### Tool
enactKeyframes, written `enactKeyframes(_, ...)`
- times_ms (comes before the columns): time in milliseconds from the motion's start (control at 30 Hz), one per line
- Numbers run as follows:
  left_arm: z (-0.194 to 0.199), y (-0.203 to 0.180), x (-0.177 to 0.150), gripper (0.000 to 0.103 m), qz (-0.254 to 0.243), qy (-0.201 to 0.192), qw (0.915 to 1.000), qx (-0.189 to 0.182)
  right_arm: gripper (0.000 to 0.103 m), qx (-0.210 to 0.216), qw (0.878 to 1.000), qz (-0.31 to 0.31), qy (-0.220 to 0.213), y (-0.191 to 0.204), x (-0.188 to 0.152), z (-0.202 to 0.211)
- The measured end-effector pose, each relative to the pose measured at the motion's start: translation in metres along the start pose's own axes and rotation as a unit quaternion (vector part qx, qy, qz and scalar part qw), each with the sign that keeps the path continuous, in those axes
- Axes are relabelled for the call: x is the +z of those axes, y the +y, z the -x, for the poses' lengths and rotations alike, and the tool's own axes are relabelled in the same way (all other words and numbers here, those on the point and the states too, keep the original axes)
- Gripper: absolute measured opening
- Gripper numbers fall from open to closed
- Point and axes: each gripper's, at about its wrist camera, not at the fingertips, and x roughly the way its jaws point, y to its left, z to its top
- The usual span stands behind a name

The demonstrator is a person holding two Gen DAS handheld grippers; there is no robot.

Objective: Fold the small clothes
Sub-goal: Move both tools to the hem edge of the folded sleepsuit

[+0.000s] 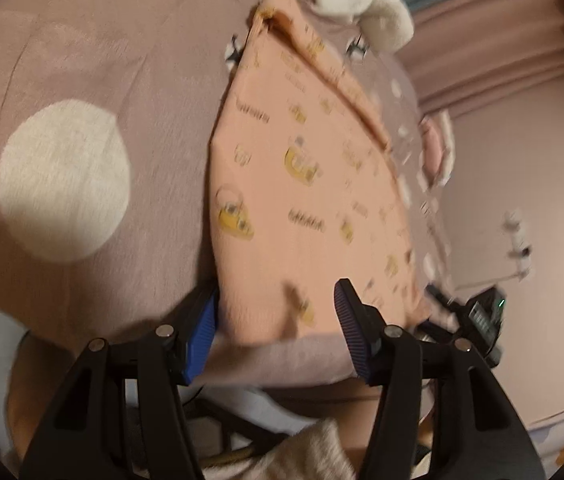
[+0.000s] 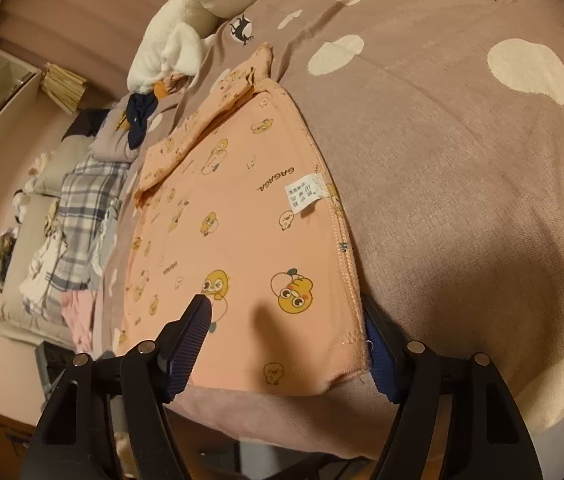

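The peach duck-print garment (image 2: 241, 240) lies flat on the mauve spotted bedcover (image 2: 462, 160), partly folded, with one folded-over flap (image 2: 209, 120) at its far end. Its long axis runs away from both grippers, from the near hem at the bed edge toward the white plush toy (image 2: 185, 24) at the far side.

The right gripper (image 2: 286, 348) straddles the near hem with its jaws apart: the left finger (image 2: 189, 340) rests over the fabric, and the right finger (image 2: 382, 360) sits just outside the stitched side seam (image 2: 346, 264). The care label (image 2: 304, 194) lies farther along that same seam.

The left gripper (image 1: 273, 332) stands at the opposite near corner, likewise spread: one blue pad (image 1: 201, 336) is just outside the garment's (image 1: 302, 184) left edge, the other pad (image 1: 352, 320) over the cloth. Neither gripper has fabric pinched. The left view is motion-blurred.

Judgement: both grippers are about equally near, one per near corner. The next fold probably calls for closing on the hem and carrying it along the long axis toward the far end. Risk: pinching the bedcover (image 1: 81, 100) together with the hem
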Motion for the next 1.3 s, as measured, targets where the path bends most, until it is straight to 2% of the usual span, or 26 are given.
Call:
enactKeyframes(33, -0.001, -0.001, -0.002, 0.06, -0.004, 0.02, 0.9998, 0.008, 0.073, 0.001, 1.0, -0.001, 0.0, 0.0, 0.0, 0.0)
enactKeyframes(100, 0.0, -0.005, -0.006, 0.068, -0.012, 0.033, 0.9994, 0.002, 0.073, 0.002, 1.0, -0.002, 0.0, -0.001, 0.0, 0.0)
enactKeyframes(200, -0.005, -0.016, -0.011, 0.07, -0.043, 0.051, 0.9977, -0.011, 0.073, -0.001, 1.0, -0.003, 0.0, -0.001, 0.0, -0.001)
enactKeyframes(267, -0.01, -0.018, -0.012, 0.072, -0.044, 0.056, 0.9974, -0.009, 0.074, -0.006, 1.0, 0.001, 0.0, 0.0, 0.0, -0.001)
enactKeyframes(333, -0.012, -0.019, -0.01, 0.072, -0.039, 0.032, 0.9987, 0.009, 0.075, -0.007, 1.0, 0.004, 0.0, 0.001, 0.001, -0.002)
enactKeyframes(467, -0.006, -0.019, -0.006, 0.072, -0.033, -0.001, 0.9994, -0.012, 0.079, -0.006, 1.0, 0.01, 0.0, 0.004, 0.001, -0.003)
enactKeyframes(600, 0.004, -0.015, -0.002, 0.072, -0.015, -0.048, 0.9987, 0.006, 0.079, -0.008, 1.0, 0.014, 0.0, 0.005, 0.001, -0.004)
enactKeyframes(700, 0.022, -0.007, 0.0, 0.072, 0.004, -0.092, 0.9957, -0.001, 0.079, -0.004, 1.0, 0.01, 0.0, 0.005, 0.001, -0.004)
enactKeyframes(767, 0.029, -0.005, 0.0, 0.076, 0.0, -0.102, 0.9948, -0.006, 0.079, -0.002, 1.0, 0.009, 0.001, 0.004, 0.001, -0.004)
enactKeyframes(933, 0.016, 0.005, 0.002, 0.076, 0.019, -0.067, 0.9975, 0.003, 0.08, -0.004, 1.0, 0.01, 0.0, 0.005, 0.001, -0.005)
enactKeyframes(1100, 0.009, 0.004, -0.001, 0.076, 0.003, -0.033, 0.9991, -0.026, 0.084, 0.001, 1.0, 0.012, 0.001, 0.005, 0.002, -0.006)
enactKeyframes(1233, 0.009, 0.015, 0.0, 0.076, 0.036, -0.013, 0.998, -0.05, 0.084, -0.004, 1.0, 0.02, 0.008, 0.007, 0.0, -0.004)
enactKeyframes(1300, 0.012, 0.016, -0.002, 0.076, 0.034, 0.012, 0.9984, -0.044, 0.084, -0.005, 1.0, 0.02, 0.015, 0.007, -0.001, -0.003)
